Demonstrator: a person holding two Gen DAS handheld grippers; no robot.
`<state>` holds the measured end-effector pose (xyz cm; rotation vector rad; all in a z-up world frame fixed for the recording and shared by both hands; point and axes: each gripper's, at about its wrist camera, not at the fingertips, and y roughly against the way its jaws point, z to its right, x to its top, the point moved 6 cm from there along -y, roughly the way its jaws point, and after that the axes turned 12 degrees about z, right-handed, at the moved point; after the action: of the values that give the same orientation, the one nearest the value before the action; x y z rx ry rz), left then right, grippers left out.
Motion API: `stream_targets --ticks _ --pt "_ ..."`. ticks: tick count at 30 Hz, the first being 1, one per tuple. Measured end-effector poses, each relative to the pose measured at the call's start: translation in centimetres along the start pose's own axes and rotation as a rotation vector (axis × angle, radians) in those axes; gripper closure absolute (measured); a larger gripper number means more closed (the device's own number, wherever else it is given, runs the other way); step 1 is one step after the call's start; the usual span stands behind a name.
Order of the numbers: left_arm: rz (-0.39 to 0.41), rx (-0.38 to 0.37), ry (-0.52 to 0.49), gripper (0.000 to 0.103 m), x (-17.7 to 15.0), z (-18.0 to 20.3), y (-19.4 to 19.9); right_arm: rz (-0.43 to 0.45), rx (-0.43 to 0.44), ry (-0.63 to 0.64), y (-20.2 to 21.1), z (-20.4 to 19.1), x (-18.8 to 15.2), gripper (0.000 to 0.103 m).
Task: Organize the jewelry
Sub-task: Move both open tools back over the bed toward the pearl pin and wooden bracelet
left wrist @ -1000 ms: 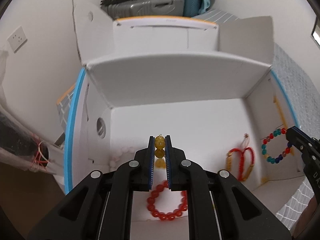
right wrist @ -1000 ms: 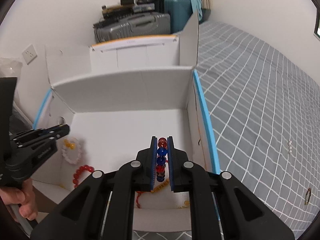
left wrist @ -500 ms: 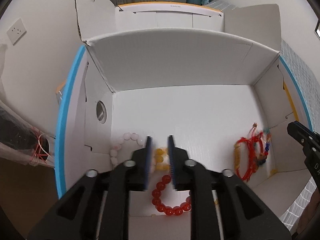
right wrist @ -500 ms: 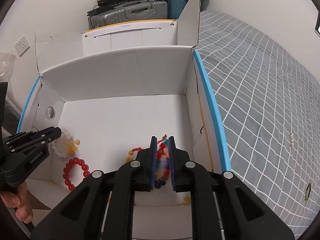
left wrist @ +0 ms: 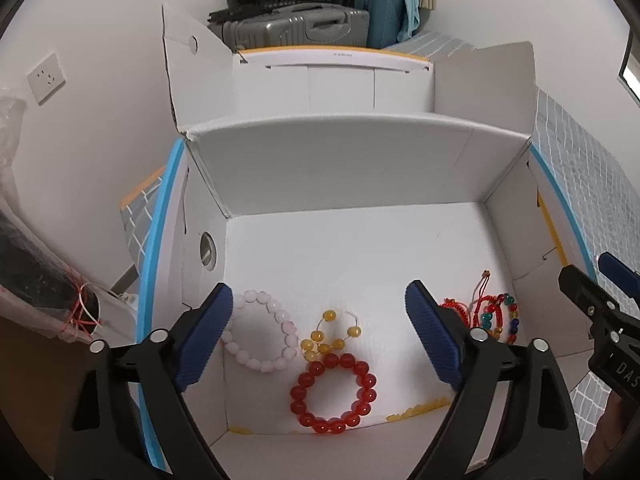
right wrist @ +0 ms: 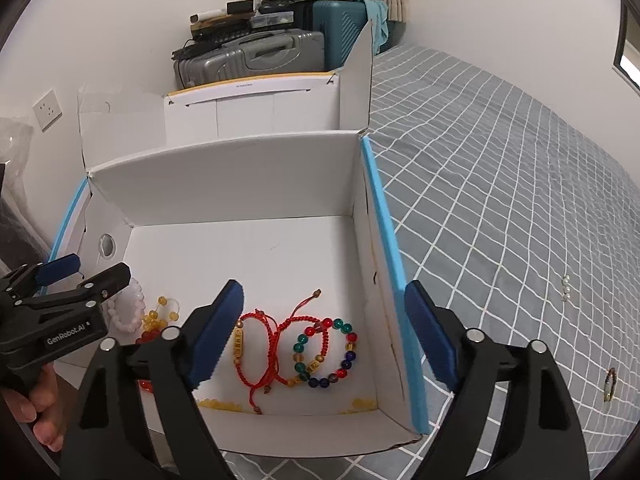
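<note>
An open white box (left wrist: 340, 248) with blue edges holds the jewelry. In the left wrist view a yellow bead bracelet (left wrist: 330, 338), a pink bead bracelet (left wrist: 260, 332) and a red bead bracelet (left wrist: 334, 388) lie on its floor. My left gripper (left wrist: 320, 332) is wide open and empty above them. In the right wrist view a multicolour bead bracelet (right wrist: 326, 354) lies beside red cord bracelets (right wrist: 260, 348). My right gripper (right wrist: 324, 332) is wide open and empty above them, over the box's right side.
The box (right wrist: 240, 248) sits on a grey checked bedspread (right wrist: 500, 200). A pearl earring (right wrist: 565, 288) and a small ring (right wrist: 609, 380) lie on the spread to the right. A second white box (left wrist: 332, 80) and suitcases (left wrist: 296, 28) stand behind.
Both grippers opened wide. The left one let go of the yellow bead bracelet and the right one let go of the multicolour bracelet; both bracelets now lie on the box floor.
</note>
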<state>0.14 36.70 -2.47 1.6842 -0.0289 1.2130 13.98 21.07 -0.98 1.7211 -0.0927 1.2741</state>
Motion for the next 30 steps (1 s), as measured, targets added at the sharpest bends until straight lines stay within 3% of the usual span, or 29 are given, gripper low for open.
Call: stream_targets --ticks 7,13,22,30 --pt "0.044 -0.005 -0.003 0.006 0.7 0.8 1.5 0.038 -0.014 -0.015 1.3 1.0 0.5 0.008" --pt "0.064 -0.046 -0.020 0.006 1.3 3.1 2.1 0.075 -0.053 -0.030 3.3 3.4 0.7 0.008" --pt "0.108 -0.169 -0.091 0.006 1.9 10.3 3.4 0.105 -0.163 -0.123 6.8 11.5 -0.2 0.008" --pt "0.120 -0.285 -0.152 0.006 1.8 18.7 4.8 0.104 -0.274 -0.212 10.0 20.1 -3.2 0.008"
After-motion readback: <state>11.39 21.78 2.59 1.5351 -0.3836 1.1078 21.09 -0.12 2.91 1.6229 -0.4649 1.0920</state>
